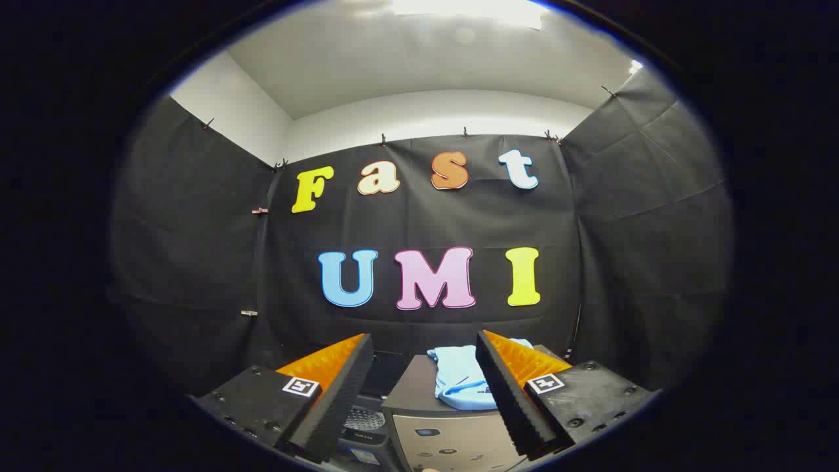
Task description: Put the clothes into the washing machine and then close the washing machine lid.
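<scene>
My gripper (425,354) is open, held high and level, with nothing between its fingers. Below and beyond the fingers lies a light blue garment (460,379), bunched up on a dark flat surface (413,390) above a silver control panel (452,442); the right finger hides its right part. Under the left finger I see a dark opening with a perforated metal part (362,419), which looks like the washing machine's drum. I cannot tell how the lid stands.
Black cloth walls close the booth at the back and on both sides. White wall and ceiling with a lamp (468,10) lie above them.
</scene>
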A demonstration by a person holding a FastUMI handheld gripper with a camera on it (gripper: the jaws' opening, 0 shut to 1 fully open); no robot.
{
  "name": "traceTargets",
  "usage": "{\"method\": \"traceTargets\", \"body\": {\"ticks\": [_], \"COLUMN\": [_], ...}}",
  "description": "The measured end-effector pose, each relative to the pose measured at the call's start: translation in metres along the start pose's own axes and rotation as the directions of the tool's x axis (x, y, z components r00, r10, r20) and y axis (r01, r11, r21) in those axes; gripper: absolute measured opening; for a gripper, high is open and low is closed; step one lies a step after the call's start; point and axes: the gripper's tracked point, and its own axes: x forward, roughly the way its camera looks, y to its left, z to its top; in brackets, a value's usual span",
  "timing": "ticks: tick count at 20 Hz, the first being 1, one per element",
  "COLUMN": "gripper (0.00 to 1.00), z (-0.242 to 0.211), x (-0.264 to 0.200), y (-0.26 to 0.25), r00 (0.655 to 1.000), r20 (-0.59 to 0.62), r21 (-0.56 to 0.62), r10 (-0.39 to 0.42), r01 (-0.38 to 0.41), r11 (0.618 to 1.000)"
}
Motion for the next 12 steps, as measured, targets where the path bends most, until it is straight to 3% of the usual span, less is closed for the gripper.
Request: {"method": "traceTargets", "body": {"ticks": [12], "gripper": [0.99], "z": [-0.003], "x": [0.005], "y": [-0.013], "r00": [0.999], "r20": [-0.017], "r21": [0.003], "r10": [-0.029], "r01": [0.029], "r11": [1.0]}}
